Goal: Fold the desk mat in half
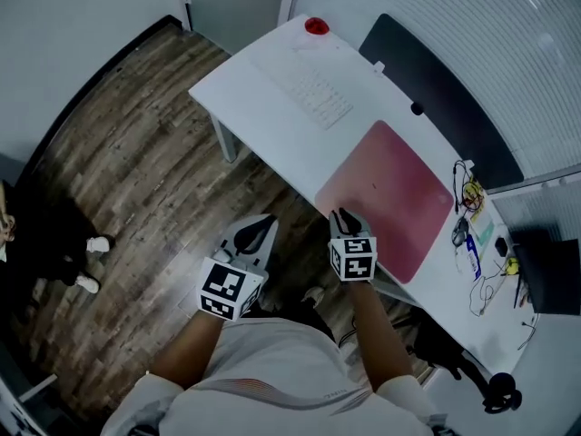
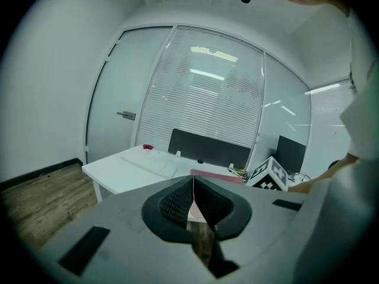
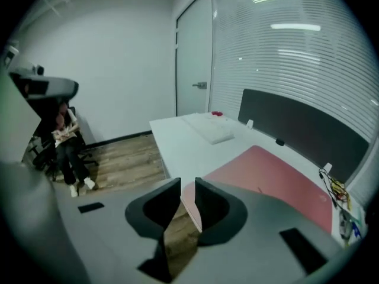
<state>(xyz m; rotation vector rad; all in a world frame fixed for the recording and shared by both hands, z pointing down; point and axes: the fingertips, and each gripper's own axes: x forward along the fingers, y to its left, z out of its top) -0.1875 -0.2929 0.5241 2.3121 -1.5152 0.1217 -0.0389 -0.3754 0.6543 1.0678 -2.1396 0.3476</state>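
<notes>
A pink desk mat [image 1: 392, 189] lies flat on the white desk [image 1: 254, 84], reaching the desk's near edge. My right gripper [image 1: 342, 214] hovers at the mat's near corner. In the right gripper view this gripper [image 3: 188, 186] stands open with a narrow gap, and the mat [image 3: 278, 179] starts just beyond the tips; nothing is pinched. My left gripper [image 1: 259, 226] hangs over the wooden floor, left of the desk's edge. Its jaws [image 2: 193, 181] are shut with nothing in them, and the mat [image 2: 214, 174] shows as a thin pink strip behind them.
A white keyboard [image 1: 309, 91] and a red object [image 1: 316, 26] sit at the desk's far end. A dark partition [image 1: 436, 98] runs along the back. Cables and small items [image 1: 470, 207] crowd the mat's right side. A seated person [image 3: 64, 144] is across the room.
</notes>
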